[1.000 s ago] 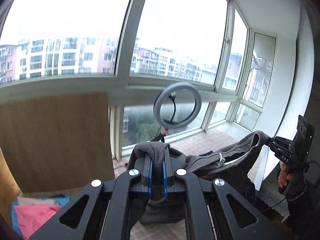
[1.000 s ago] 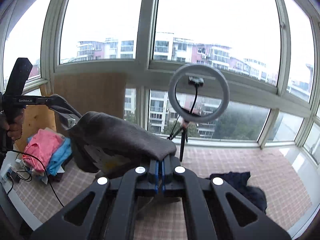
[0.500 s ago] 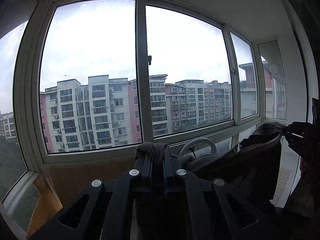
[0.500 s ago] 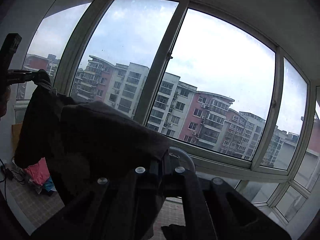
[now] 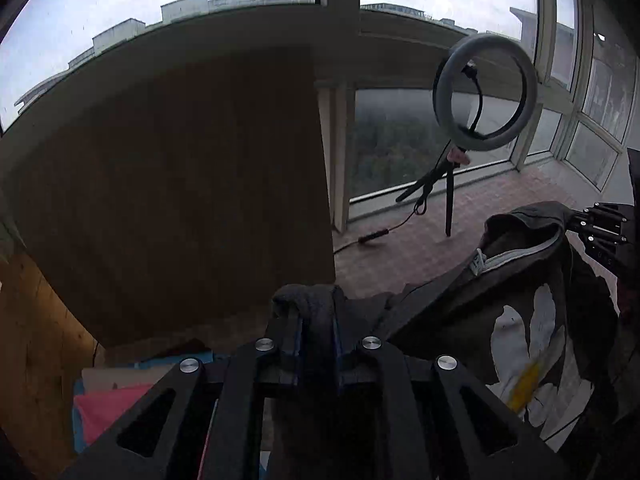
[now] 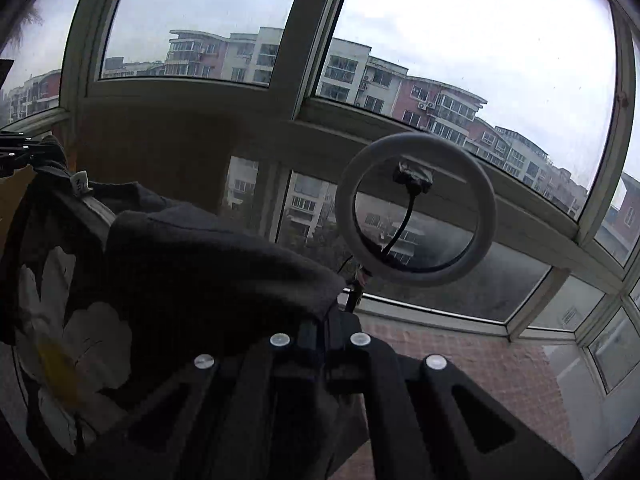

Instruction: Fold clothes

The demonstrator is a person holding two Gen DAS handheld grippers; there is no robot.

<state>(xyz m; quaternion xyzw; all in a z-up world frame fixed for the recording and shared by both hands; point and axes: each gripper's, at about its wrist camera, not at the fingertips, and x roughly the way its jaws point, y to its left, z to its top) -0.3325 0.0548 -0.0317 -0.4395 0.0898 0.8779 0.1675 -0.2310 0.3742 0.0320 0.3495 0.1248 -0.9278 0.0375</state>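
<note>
Room: glazed balcony, apartment blocks beyond the windows (image 6: 460, 60), red tiled floor (image 6: 480, 360).
Board: large brown panel (image 5: 168, 200) leaning against the window wall, left of the ring light.
Garment: dark top (image 5: 520, 280) with white-and-yellow daisy print and a grey neck band, hung in the air between the two grippers, nearer than the ring light; same piece (image 6: 180, 280) draped over the right tool in the right view.
Ring light: white hoop on a black tripod (image 5: 485, 94), standing on the floor by the windows; also seen at (image 6: 416, 204).
Pile: pink and blue cloth (image 5: 108, 408) low down, under the board, far left of the ring light.
Left gripper (image 5: 316, 344): jaws easing apart, a fold of the garment between them and pinched by the blue pads.
Right gripper (image 6: 320, 332): clamped tight on the garment's edge, cloth spilling over the left finger.
</note>
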